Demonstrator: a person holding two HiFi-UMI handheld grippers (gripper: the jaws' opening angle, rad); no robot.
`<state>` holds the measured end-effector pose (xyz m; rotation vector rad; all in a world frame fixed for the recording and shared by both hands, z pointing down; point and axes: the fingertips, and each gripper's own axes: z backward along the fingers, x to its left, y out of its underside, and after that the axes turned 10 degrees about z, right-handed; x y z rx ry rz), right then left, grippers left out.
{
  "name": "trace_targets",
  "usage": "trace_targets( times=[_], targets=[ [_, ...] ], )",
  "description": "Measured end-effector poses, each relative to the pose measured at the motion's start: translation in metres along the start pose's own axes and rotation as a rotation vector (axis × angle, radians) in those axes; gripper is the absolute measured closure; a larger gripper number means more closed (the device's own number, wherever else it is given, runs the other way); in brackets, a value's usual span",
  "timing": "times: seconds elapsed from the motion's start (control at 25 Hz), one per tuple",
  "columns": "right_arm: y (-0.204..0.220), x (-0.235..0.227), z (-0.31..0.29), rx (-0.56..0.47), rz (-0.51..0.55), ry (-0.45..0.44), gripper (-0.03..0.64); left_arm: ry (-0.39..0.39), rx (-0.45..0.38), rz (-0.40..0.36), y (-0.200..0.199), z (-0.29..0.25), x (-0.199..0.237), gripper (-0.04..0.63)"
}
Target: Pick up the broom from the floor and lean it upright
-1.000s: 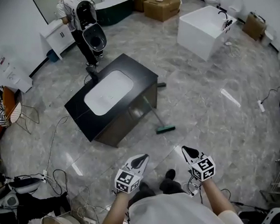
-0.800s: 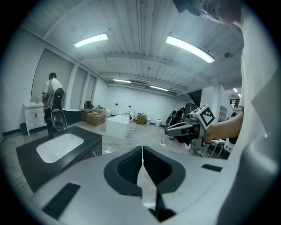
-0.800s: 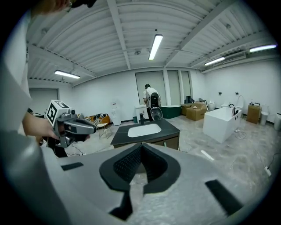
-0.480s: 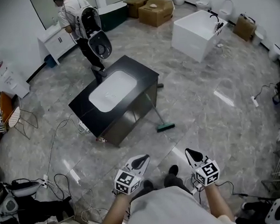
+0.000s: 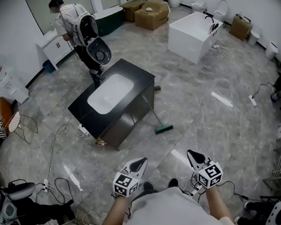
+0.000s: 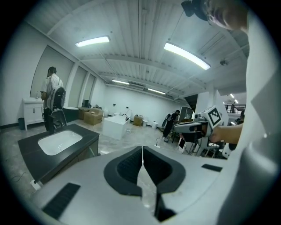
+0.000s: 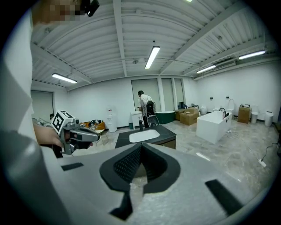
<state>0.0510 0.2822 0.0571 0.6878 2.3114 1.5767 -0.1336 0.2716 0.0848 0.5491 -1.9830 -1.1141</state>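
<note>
The broom (image 5: 154,114) has a green head on the floor and a thin handle that leans against the side of the black vanity cabinet (image 5: 127,81) with its white basin. It shows only in the head view. My left gripper (image 5: 141,161) and right gripper (image 5: 191,155) hang side by side in front of my body, well short of the broom. Both are shut with nothing between the pads. In the left gripper view the jaws (image 6: 142,148) meet in a line, and in the right gripper view the jaws (image 7: 141,146) do the same.
A person with a backpack (image 5: 80,28) stands beyond the cabinet. A white bathtub (image 5: 192,30) and cardboard boxes (image 5: 153,12) stand at the back. Cables (image 5: 59,137) trail over the floor at the left, with gear at my lower left.
My view has drawn back a little from the cabinet. Both grippers stay shut and empty in front of me. The broom has not moved.
</note>
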Motion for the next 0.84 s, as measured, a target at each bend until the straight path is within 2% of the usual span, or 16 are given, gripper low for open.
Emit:
trace_targets(
  times=[0.32,0.84],
  targets=[
    [0.006,-0.03,0.022,-0.026,-0.046,0.032,0.617,-0.007,-0.017,0.0,-0.008,-0.015,-0.018,0.584],
    [0.005,-0.063,0.039,-0.052,-0.033,0.0,0.617,-0.025,-0.06,-0.003,-0.023,-0.049,-0.042,0.584]
  ],
)
